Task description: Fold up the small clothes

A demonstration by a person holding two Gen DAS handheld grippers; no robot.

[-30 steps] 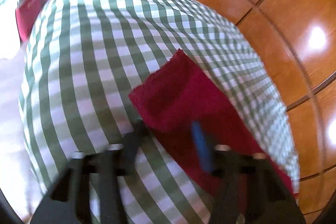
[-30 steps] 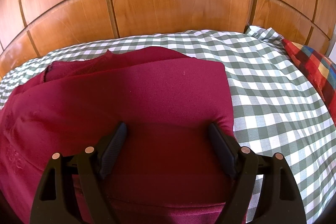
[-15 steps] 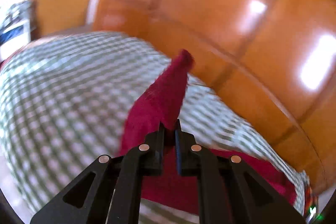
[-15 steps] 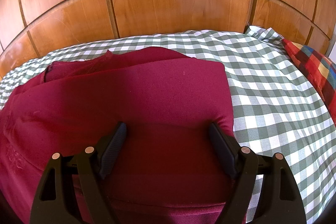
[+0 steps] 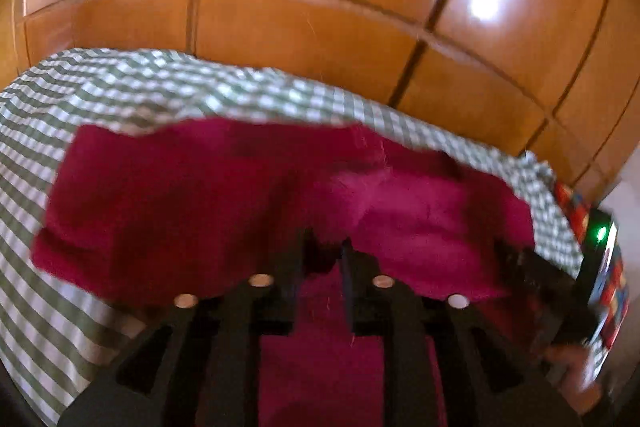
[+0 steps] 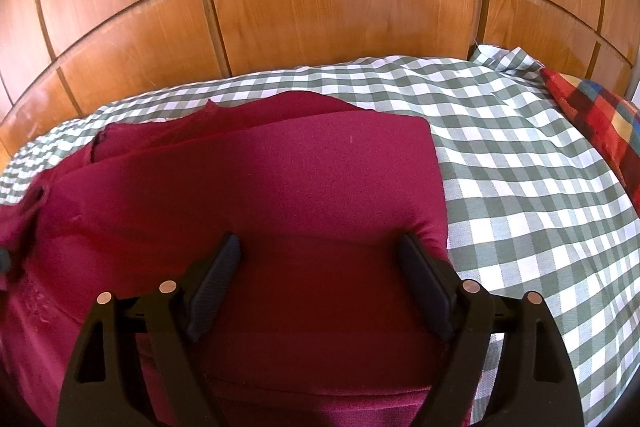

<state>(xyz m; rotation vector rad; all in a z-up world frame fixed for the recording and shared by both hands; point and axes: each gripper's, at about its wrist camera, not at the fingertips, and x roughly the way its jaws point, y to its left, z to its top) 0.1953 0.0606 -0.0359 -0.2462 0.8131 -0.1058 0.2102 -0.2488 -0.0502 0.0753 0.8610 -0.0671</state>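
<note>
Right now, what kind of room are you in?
Probably a bedroom. A bed with a green checked sheet stands against wooden wardrobe doors, with a colourful checked pillow at one end and a dark red garment spread out for folding.

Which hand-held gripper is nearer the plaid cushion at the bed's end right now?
Right. The right hand-held gripper rests on the red garment, cushion just beyond. The left hand-held gripper sits farther along the garment, away from it.

Wooden panelled wall [image 6: 340,19] closes off the far edge of the bed [image 6: 520,155]; open checked sheet lies right of the red garment [image 6: 280,187], bounded by a multicoloured pillow [image 6: 592,119] at far right.
</note>
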